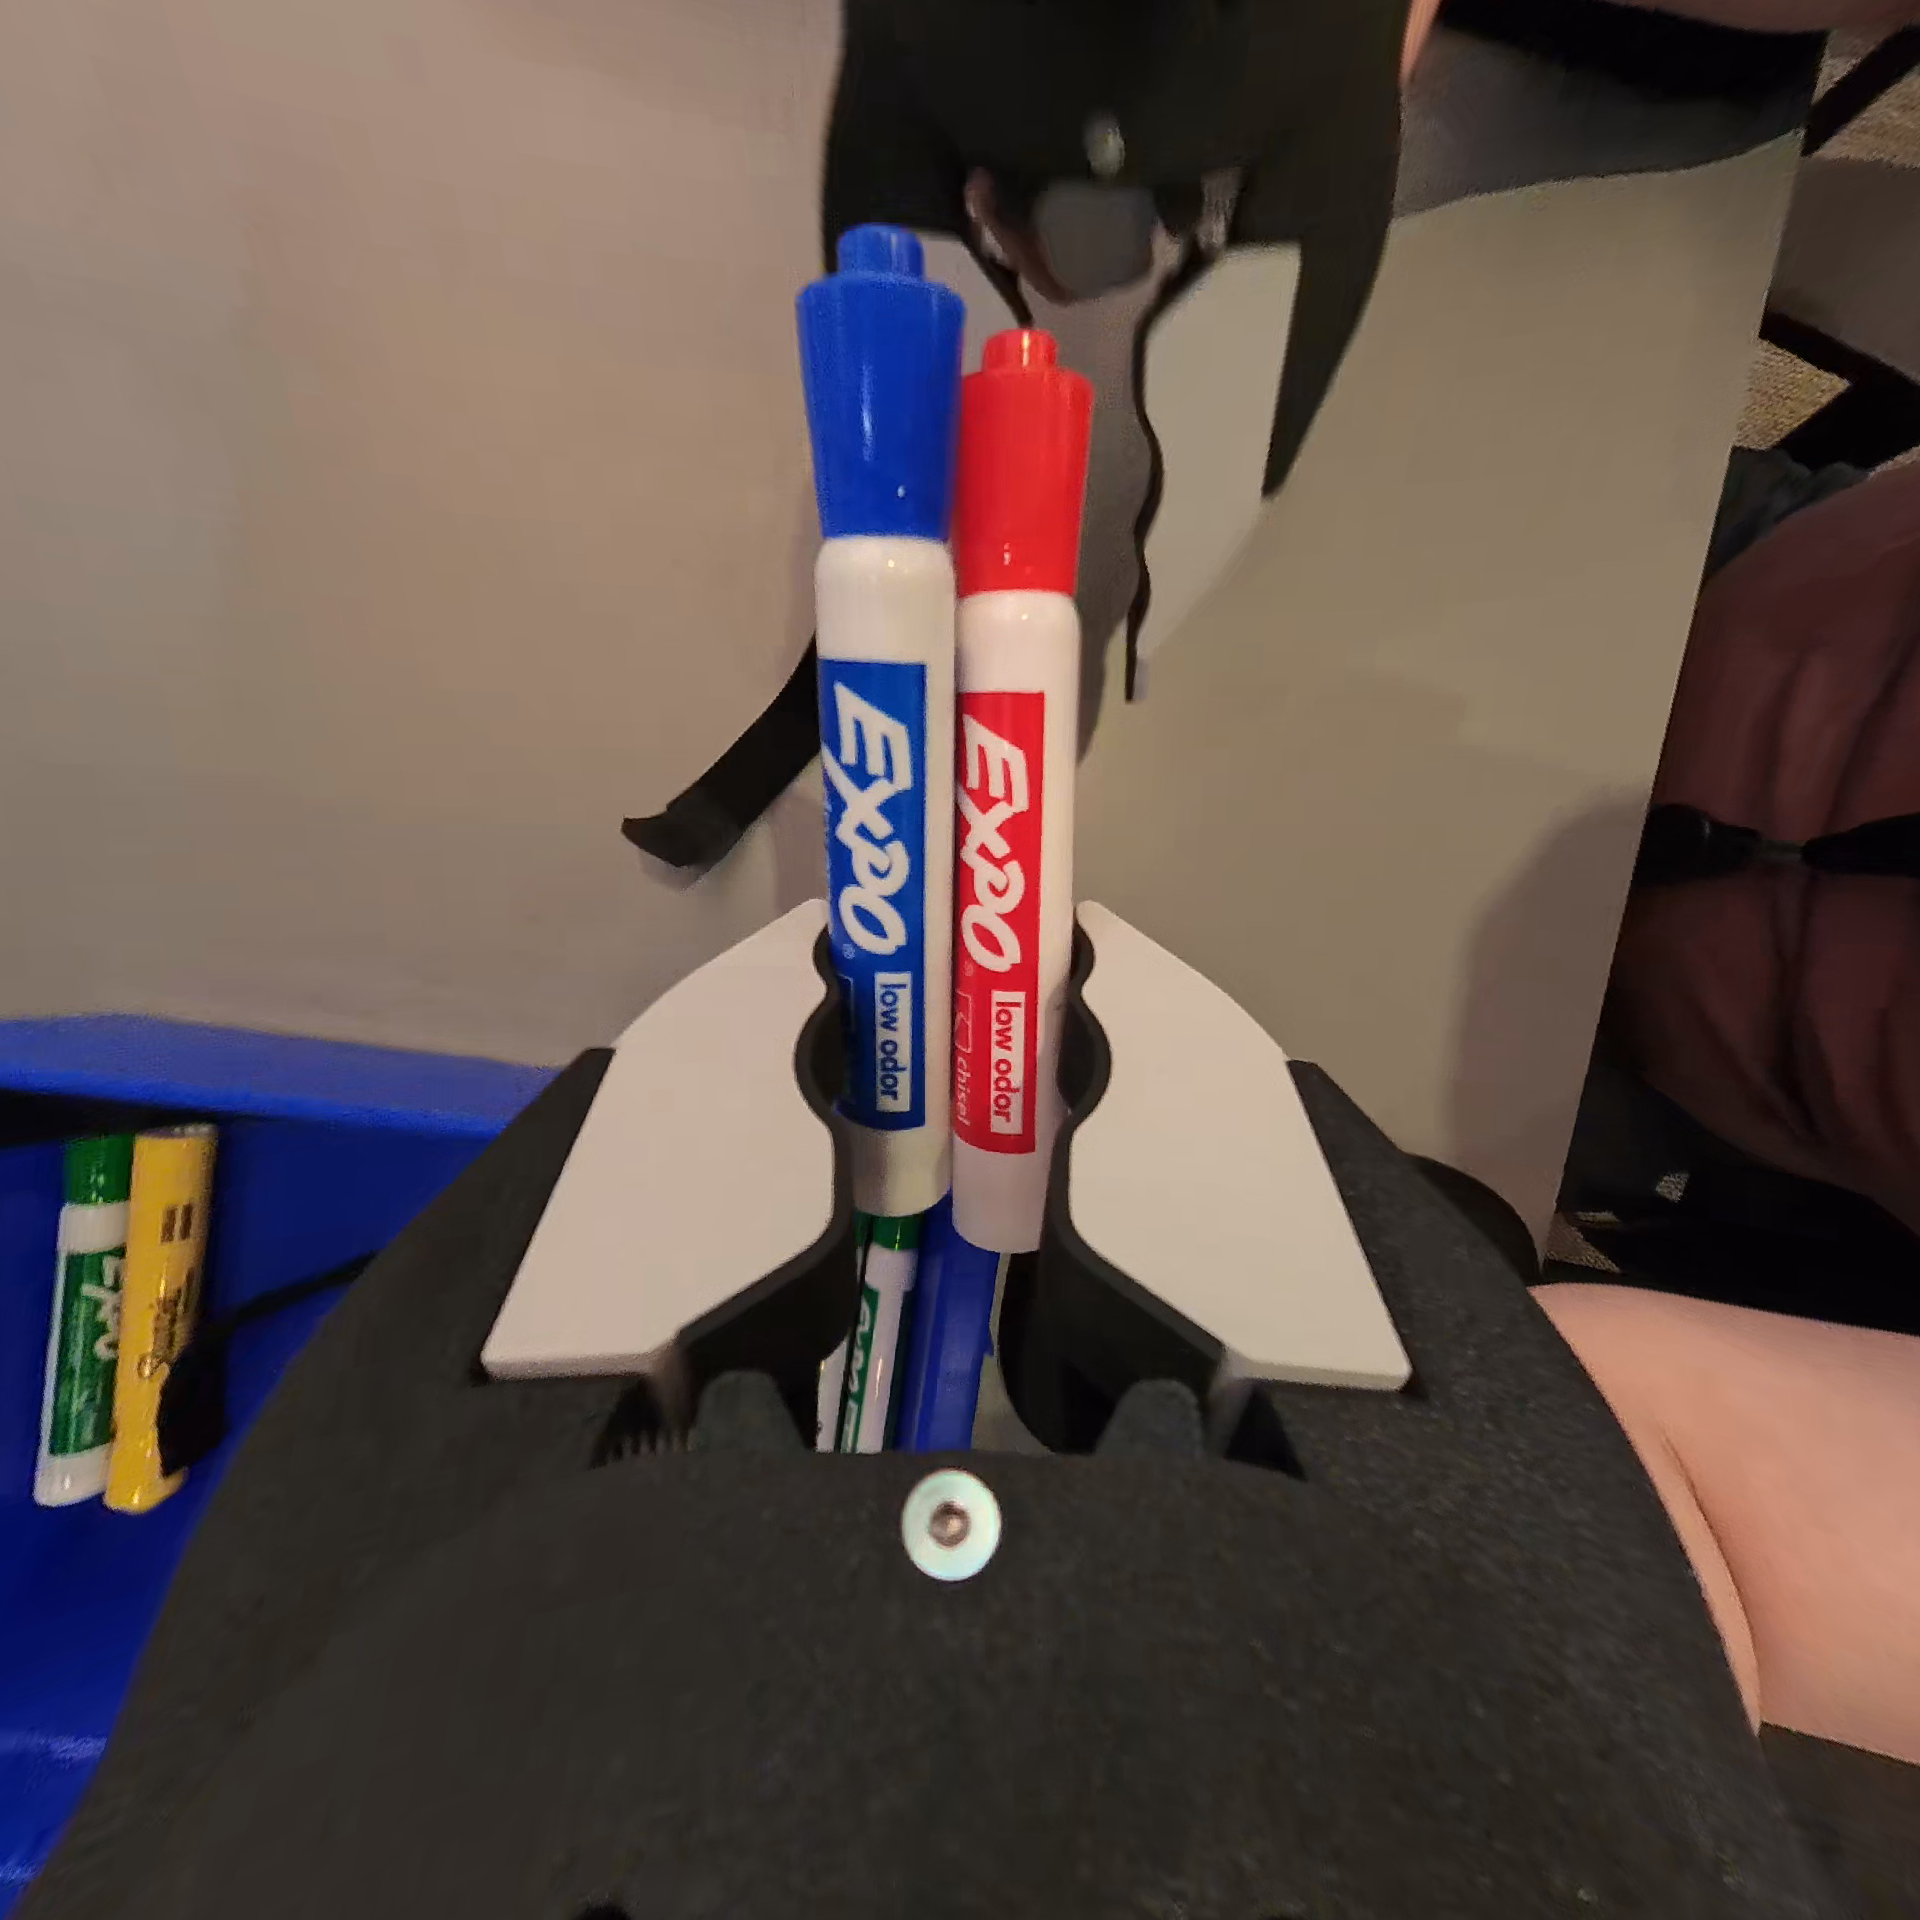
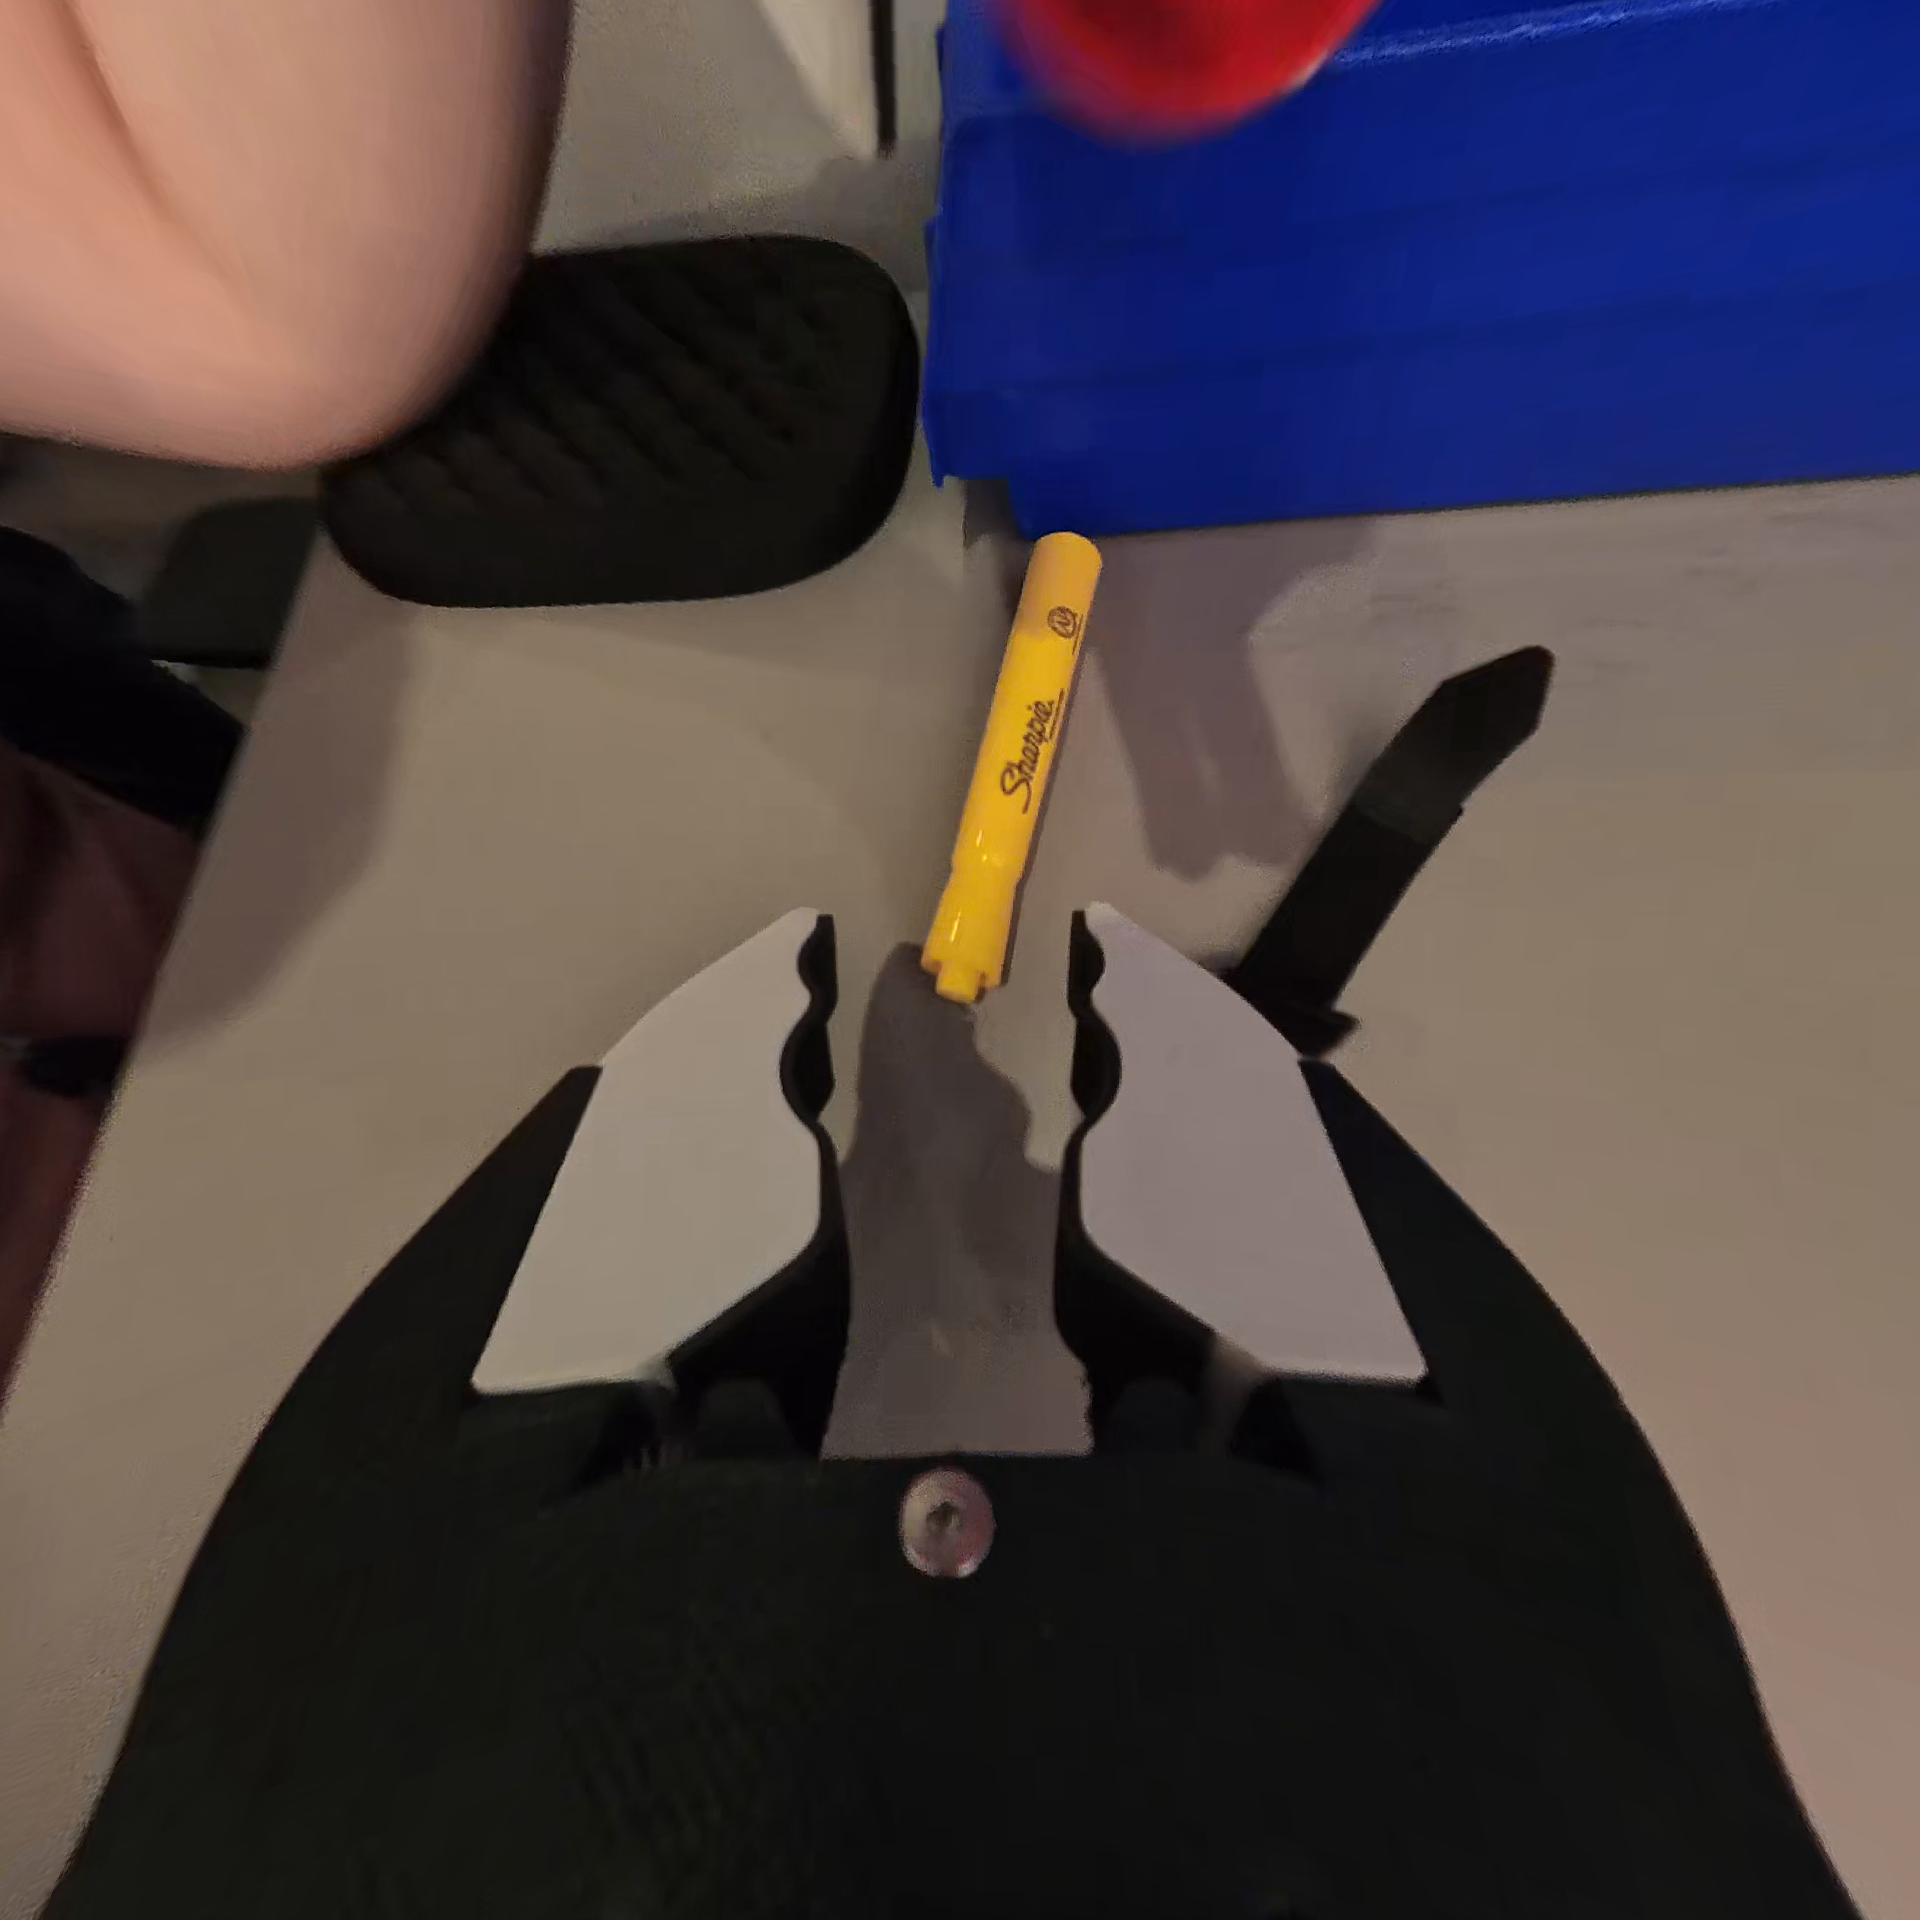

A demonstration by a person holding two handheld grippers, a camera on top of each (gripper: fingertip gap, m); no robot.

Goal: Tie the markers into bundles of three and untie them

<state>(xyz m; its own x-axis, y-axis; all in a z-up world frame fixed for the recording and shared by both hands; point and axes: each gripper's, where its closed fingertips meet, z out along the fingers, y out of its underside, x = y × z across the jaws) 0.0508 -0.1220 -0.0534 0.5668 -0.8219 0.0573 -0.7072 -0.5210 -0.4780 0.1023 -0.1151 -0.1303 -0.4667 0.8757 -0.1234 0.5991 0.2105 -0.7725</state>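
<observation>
Held markers: the left gripper (image 1: 951,1023) is clamping a blue-capped marker (image 1: 883,665) and a red-capped marker (image 1: 1013,727) side by side, touching, long axes running straight away along the fingers, caps pointing out; a second blue cap is peeking up behind the first.
Marker look: white barrels are carrying blue and red label bands; the caps are glossy.
Loose marker: a yellow marker (image 2: 1018,758) is lying on the grey table (image 2: 520,883) just ahead of the right gripper (image 2: 951,1029), its long axis tilting slightly right, narrow end nearest the fingertips.
Right fingers: they are standing apart, holding nothing.
Strap: a black strap (image 2: 1382,831) is lying on the table right of the yellow marker.
Bin: a blue bin (image 1: 260,1081) is holding a green marker (image 1: 83,1320) and a yellow one beside it, touching.
</observation>
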